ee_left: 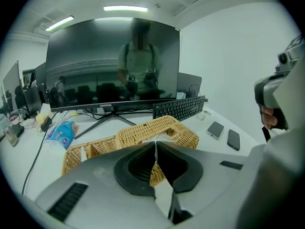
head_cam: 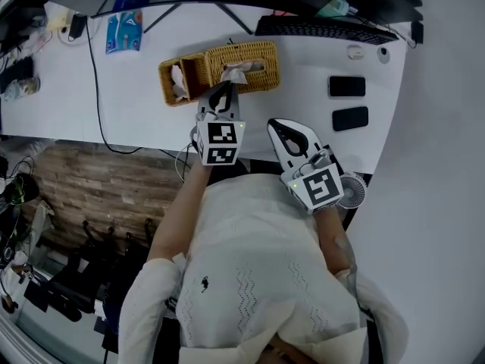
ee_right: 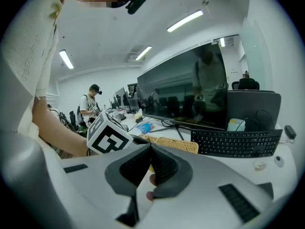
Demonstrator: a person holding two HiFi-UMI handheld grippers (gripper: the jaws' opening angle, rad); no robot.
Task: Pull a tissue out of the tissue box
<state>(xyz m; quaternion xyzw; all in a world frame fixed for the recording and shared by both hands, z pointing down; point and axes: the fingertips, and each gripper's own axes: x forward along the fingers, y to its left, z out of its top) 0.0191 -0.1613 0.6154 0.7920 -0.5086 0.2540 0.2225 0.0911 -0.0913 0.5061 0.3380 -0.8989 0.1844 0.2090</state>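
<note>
**Q:** So where's the tissue [head_cam: 233,73] at, and has anything got hold of it?

**A:** It's poking up out of the slot in the wicker tissue box [head_cam: 254,55], which sits mid-desk [head_cam: 136,105] with a smaller basket [head_cam: 180,80] right against its left side. The left gripper [head_cam: 225,91] reaches in from the near edge, and its tips sit right at the tuft. In the left gripper view the jaws are pinched together with a thin pale sliver at the tips, so I'd say it's clamped on the tissue. It's a nip on the top edge, not a big bite.

**Q:** Why come in low from the near side?

**A:** My guess is that it lines the pull up with the slot, so the sheet slides out instead of tearing.

**Q:** And the right gripper [head_cam: 284,133]?

**A:** It's parked near the person's body at the desk's near edge, well apart from the box. Its jaws are closed on nothing. It's probably just kept out of the way, though it could pin the light box down if it lifts. The keyboard [head_cam: 326,29] and phones [head_cam: 347,86] on the far right aren't involved.
</note>
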